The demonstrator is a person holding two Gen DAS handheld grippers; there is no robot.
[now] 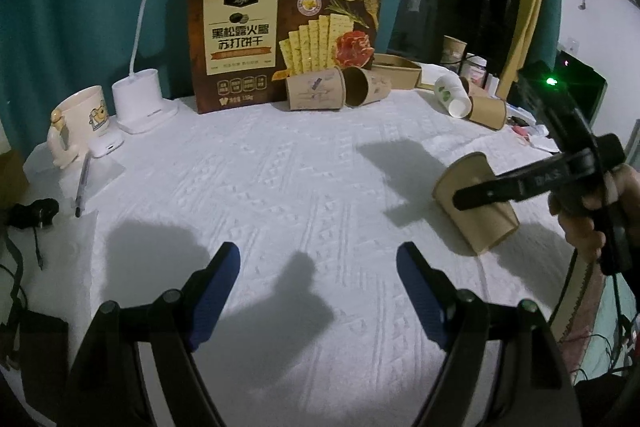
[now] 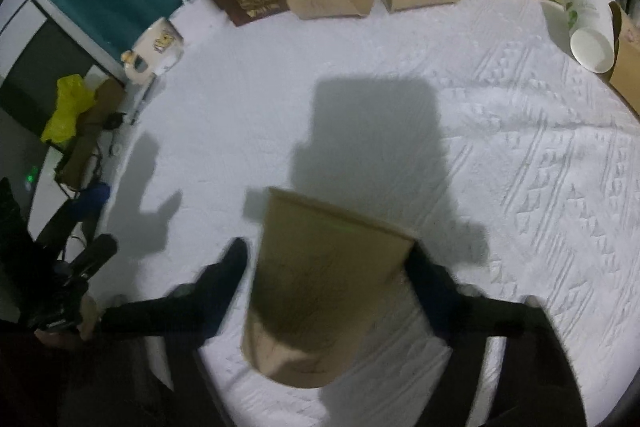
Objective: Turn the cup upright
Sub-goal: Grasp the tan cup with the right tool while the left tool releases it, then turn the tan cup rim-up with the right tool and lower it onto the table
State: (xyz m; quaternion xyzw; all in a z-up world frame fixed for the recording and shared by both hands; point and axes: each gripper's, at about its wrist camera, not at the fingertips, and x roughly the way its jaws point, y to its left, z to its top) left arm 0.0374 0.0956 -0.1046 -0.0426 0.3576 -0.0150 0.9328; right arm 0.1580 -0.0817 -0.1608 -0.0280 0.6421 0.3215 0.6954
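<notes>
A brown paper cup (image 1: 476,205) is held tilted just above the white tablecloth at the right of the left wrist view. My right gripper (image 1: 460,201) is shut on it, one black finger across its side. In the right wrist view the same cup (image 2: 324,279) fills the lower middle between my right gripper's (image 2: 328,267) two dark fingers; which end points away is blurred. My left gripper (image 1: 318,257) is open and empty, its blue-padded fingers low over the cloth, left of the cup.
A cracker box (image 1: 284,35) stands at the back with two brown cups (image 1: 316,89) lying before it. A white cup (image 1: 452,95) and another brown cup (image 1: 488,111) lie at back right. A lamp (image 1: 140,99) and mug (image 1: 80,123) stand at left.
</notes>
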